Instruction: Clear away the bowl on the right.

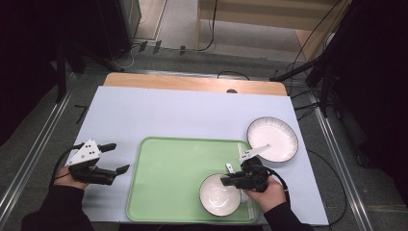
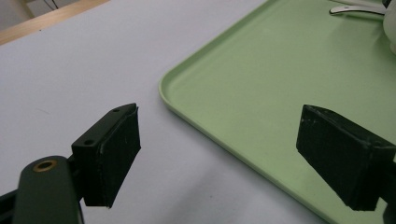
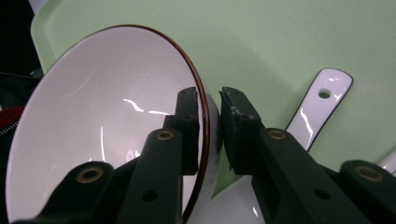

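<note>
White sheeting covers the table (image 1: pixel 159 110), with a wooden strip exposed along its far edge. Centred on the near half lies a green tray (image 1: pixel 168 178). Its near right corner carries a white bowl (image 1: pixel 219 194) with a dark rim. The right gripper (image 1: pixel 230 181) straddles that rim: one jaw sits inside the bowl and one outside, with a visible gap between the outer pad and the bowl wall, so the jaws stand slightly open and apply no pressure. A white spoon (image 3: pixel 320 105) lies on the tray just beside the bowl. A white ribbed plate (image 1: pixel 272 138) rests on the table off the tray's far right corner. The left gripper (image 1: pixel 118 158) hovers at the tray's left edge, jaws wide open and empty.
</note>
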Demonstrator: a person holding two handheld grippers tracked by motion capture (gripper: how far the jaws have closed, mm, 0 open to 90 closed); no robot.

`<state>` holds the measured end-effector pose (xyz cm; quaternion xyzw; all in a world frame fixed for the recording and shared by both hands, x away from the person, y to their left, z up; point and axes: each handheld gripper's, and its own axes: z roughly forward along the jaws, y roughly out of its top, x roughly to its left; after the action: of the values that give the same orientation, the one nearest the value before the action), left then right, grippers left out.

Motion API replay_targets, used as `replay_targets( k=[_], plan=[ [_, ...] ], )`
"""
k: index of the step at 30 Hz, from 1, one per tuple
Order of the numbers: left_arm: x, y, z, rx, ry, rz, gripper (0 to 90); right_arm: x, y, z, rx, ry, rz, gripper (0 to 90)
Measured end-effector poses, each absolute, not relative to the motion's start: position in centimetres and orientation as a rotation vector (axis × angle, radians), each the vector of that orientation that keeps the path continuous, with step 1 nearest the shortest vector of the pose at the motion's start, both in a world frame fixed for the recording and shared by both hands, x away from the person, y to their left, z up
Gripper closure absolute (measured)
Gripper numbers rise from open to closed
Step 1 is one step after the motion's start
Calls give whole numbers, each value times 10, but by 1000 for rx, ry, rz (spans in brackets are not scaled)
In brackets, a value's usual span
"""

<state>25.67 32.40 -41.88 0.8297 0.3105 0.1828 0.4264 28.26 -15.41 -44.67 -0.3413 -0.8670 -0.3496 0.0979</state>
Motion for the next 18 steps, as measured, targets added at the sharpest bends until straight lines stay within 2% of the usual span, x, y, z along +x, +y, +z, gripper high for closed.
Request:
replay_targets(
  k=[2, 8, 14, 18],
  plan=[
    [257, 324, -419, 2075, 776, 456, 134, 283, -154, -445, -1014, -2585, -1031, 697],
    [257, 324, -419, 2072, 777, 460, 134, 283, -155, -437, -987, -2582, -1093, 614],
    [257, 324, -419, 2071, 777, 459, 134, 285, -162, -423, -977, -2543, -1198, 568],
    [257, 324, -420, 2071, 778, 459, 134, 287, -168, -415, -1001, -2542, -1265, 495]
  ],
)
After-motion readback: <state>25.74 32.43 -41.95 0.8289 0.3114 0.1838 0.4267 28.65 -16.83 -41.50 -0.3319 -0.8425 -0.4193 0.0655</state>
